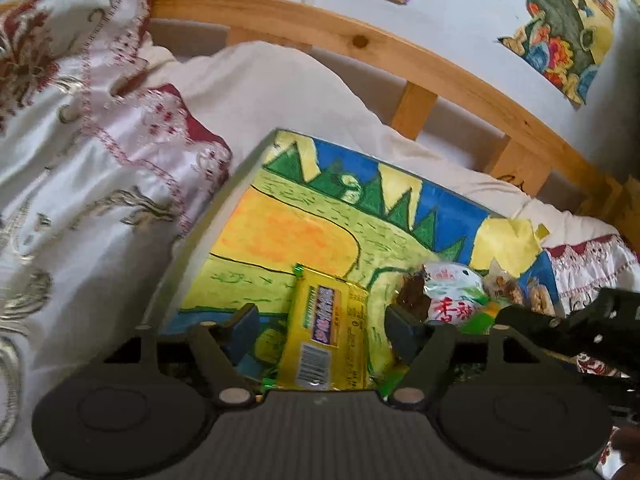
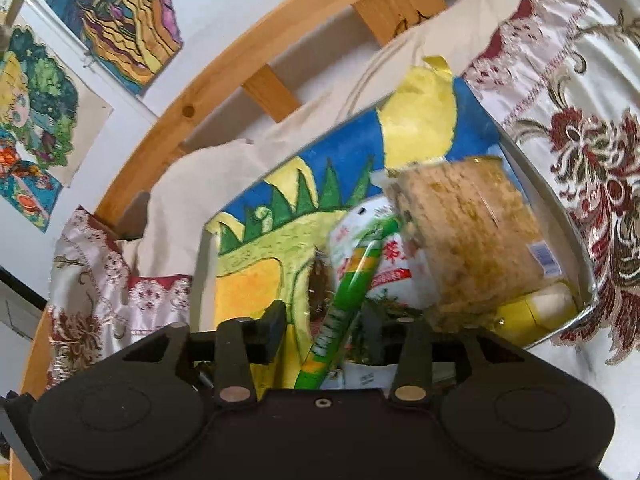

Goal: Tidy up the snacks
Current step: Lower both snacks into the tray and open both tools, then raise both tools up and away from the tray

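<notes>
Left hand-held gripper [image 1: 322, 330] tilted down, jaws apart around yellow snack pack [image 1: 326, 340].

The far left part of the painted tray [image 1: 256, 232] lies bare, open to a hand-held gripper. Its near right corner is crowded: a yellow packet [image 1: 324, 332], a white pouch [image 1: 452, 288], a green tube [image 2: 344, 304] and a clear crumb tub [image 2: 468, 240]. Pillows [image 1: 80, 160] and the wooden headboard [image 1: 400, 52] hem the far edge.

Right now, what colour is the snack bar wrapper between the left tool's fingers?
Yellow, clearest in the left wrist view.
</notes>
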Motion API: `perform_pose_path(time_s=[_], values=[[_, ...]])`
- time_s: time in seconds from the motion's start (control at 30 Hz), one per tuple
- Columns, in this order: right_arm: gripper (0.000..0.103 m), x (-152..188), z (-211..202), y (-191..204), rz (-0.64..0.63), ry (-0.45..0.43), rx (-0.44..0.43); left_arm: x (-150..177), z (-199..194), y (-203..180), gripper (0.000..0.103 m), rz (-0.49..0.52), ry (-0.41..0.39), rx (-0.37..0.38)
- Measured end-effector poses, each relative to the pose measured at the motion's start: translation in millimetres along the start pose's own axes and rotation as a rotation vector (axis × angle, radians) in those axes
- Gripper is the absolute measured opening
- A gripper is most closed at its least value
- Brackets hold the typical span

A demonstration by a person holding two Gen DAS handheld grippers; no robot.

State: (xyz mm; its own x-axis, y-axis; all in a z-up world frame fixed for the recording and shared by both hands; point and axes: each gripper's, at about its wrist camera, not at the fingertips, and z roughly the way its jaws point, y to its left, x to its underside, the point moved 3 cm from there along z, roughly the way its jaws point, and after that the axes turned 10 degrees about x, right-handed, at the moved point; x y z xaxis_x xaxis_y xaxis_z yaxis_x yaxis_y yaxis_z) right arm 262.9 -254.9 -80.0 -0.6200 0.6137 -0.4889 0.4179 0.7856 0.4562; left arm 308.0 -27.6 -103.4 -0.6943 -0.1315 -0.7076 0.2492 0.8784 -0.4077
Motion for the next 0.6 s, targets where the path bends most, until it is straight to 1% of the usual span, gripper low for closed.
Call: perform_pose_path(time_s=[0.03,0.07,0.1,0.2,0.23,0.3,0.4,0.5,0.6], values=[[0.049,-0.9,-3.5,1.0,0.001,-0.003,-0.005,-1.6,-4.0,0.2,0.08,-0.002,-0.006,-0.011],[0.052,-1.8,-7.5,1.8,0.003,-0.006,-0.011,-3.2,-7.7,0.2,0.083,-0.005,-0.013,-0.022],[0.054,-2.6,-10.8,2.5,0.003,-0.01,-0.017,-4.7,-13.3,0.7,0.085,-0.008,-0.023,-0.035],[0.064,-4.3,-23.3,3.6,-0.005,-0.026,-0.035,-9.8,-28.5,0.7,0.09,-0.014,-0.048,-0.059],[0.066,-4.4,-28.4,4.1,-0.014,-0.034,-0.041,-11.6,-35.5,0.1,0.091,-0.016,-0.058,-0.066],[0.071,-4.7,-38.9,5.6,-0.037,-0.052,-0.053,-15.3,-50.5,-2.0,0.098,-0.016,-0.085,-0.075],[0.083,-5.5,-58.0,8.3,-0.082,-0.087,-0.064,-19.6,-72.6,-8.4,0.101,0.006,-0.122,-0.091],[0.087,-3.2,-79.4,9.7,-0.127,-0.129,-0.079,-21.8,-96.4,-16.3,0.102,0.037,-0.153,-0.112],[0.094,2.0,-101.3,9.7,-0.178,-0.17,-0.091,-20.4,-118.6,-21.5,0.102,0.037,-0.178,-0.117]])
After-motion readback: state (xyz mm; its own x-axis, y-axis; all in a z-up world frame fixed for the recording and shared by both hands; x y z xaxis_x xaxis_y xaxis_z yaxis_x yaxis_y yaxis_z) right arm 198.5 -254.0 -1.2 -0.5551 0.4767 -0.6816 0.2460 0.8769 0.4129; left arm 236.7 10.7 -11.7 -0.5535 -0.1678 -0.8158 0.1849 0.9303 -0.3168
